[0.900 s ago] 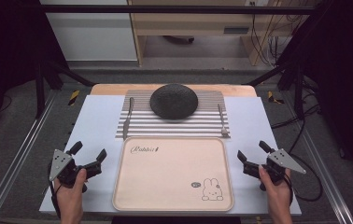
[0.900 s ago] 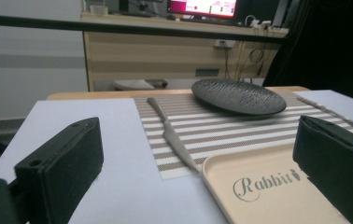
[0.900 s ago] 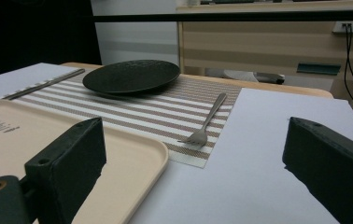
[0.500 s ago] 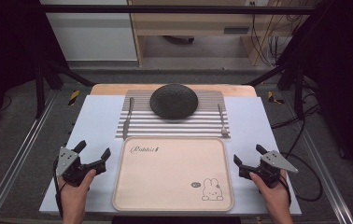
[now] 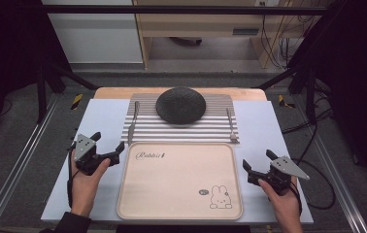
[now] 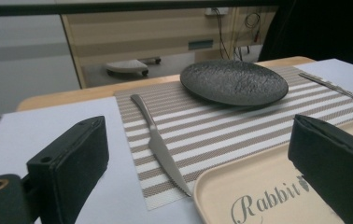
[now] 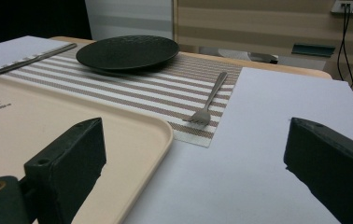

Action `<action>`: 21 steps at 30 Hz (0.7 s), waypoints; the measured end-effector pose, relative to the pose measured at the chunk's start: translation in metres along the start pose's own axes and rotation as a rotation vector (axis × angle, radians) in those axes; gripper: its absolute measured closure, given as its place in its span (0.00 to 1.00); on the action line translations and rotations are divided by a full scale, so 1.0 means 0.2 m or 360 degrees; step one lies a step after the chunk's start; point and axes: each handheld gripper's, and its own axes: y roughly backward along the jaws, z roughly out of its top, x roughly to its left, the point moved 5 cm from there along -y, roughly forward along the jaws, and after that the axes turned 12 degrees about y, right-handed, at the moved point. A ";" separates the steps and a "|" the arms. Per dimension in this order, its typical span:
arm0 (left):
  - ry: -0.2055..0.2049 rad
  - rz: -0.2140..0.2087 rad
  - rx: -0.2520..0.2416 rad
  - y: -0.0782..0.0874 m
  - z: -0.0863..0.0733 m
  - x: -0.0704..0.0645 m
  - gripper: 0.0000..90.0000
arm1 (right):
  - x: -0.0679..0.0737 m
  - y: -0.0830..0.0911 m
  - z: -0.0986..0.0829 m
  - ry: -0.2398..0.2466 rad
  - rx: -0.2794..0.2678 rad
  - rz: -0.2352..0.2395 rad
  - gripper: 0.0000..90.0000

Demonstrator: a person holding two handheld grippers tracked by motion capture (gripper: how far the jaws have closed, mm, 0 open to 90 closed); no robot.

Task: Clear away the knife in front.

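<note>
Your left tongs [image 5: 108, 147] stand apart at 9 o'clock of the tray [image 5: 179, 179], just beside its left rim, and they hold nothing. Your right tongs [image 5: 258, 167] are also apart and free, at 3 o'clock of the tray, near its right rim. The tray lies at the near side of the desk [image 5: 99, 121] and nothing is on it. At its 12 o'clock is the striped mat [image 5: 181, 131], and on the mat are the plate [image 5: 180, 104] in the middle, the knife [image 5: 132, 124] at the left edge and the fork [image 5: 230, 125] at the right edge. I judge that the work has only begun: nothing is gripped yet and no piece has left the mat, so the whole moving, likely of the tray or of the tableware, is left. Compared with the earlier frames, both hands came inward to the tray, and your left hand also went forward, toward the knife; the things themselves did not move.
</note>
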 end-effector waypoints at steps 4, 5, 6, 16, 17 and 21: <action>-0.0028 0.0008 0.0052 -0.05 -0.02 0.00 0.06 | 0.00 0.00 0.00 0.0009 0.0010 0.0001 0.07; -0.0016 0.0001 0.0062 -0.06 -0.02 -0.01 0.06 | 0.00 0.00 0.00 0.0008 0.0014 -0.0001 0.07; 0.0001 -0.0009 0.0070 -0.07 -0.02 -0.01 0.06 | 0.00 0.00 -0.01 0.0006 0.0014 0.0001 0.07; -0.0072 -0.0039 0.0172 -0.21 0.03 -0.04 0.06 | 0.02 -0.01 -0.01 0.0018 0.0028 0.0019 0.06; -0.0073 -0.0046 0.0174 -0.22 0.03 -0.04 0.06 | 0.02 -0.01 -0.01 0.0020 0.0030 0.0019 0.06; -0.0085 -0.0061 0.0193 -0.26 0.06 -0.06 0.06 | 0.02 -0.01 -0.01 0.0024 0.0027 0.0017 0.06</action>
